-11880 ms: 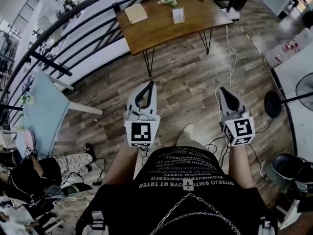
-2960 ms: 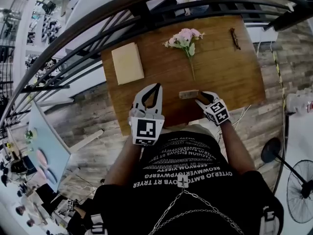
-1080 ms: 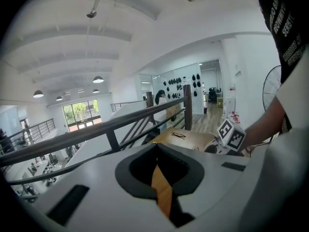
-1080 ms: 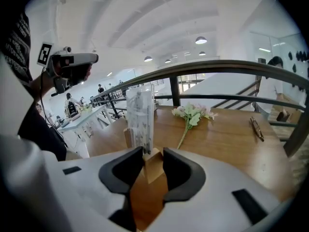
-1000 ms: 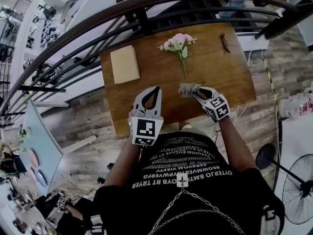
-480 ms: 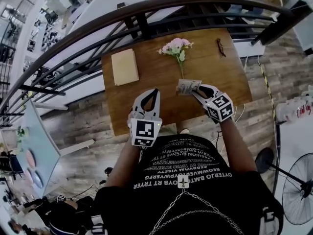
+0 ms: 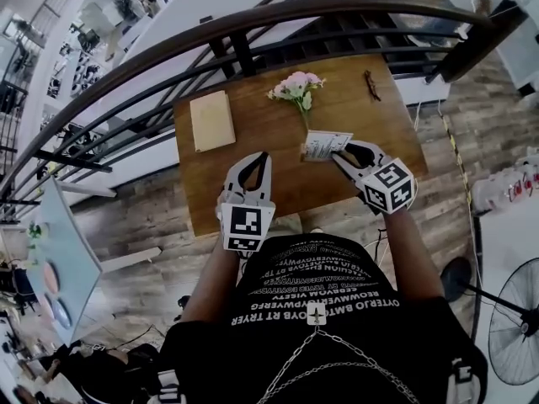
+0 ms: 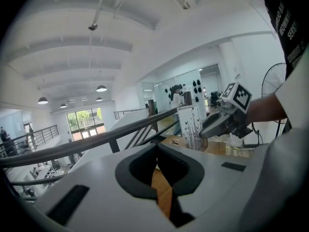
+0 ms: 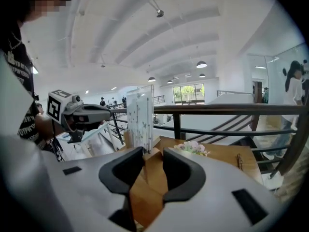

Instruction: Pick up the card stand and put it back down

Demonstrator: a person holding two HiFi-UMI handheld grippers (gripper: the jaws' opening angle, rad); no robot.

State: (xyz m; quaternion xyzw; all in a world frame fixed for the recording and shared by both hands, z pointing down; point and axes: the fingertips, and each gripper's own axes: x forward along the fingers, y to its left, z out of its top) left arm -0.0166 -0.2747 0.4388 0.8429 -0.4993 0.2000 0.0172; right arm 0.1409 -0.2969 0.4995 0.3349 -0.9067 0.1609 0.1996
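The right gripper is clenched on the card stand, a small wooden block bearing a white card printed with butterflies. In the right gripper view its jaws pinch the block from both sides, and the card rises upright just beyond the fingertips. The stand hangs above the brown wooden table, over its near half, close to the stem end of the pink flower sprig. Setting it back looks like a straight drop, with the block's underside level and the card's long axis vertical. The left gripper hovers well to the left, jaws closed on nothing and farther from the stand.
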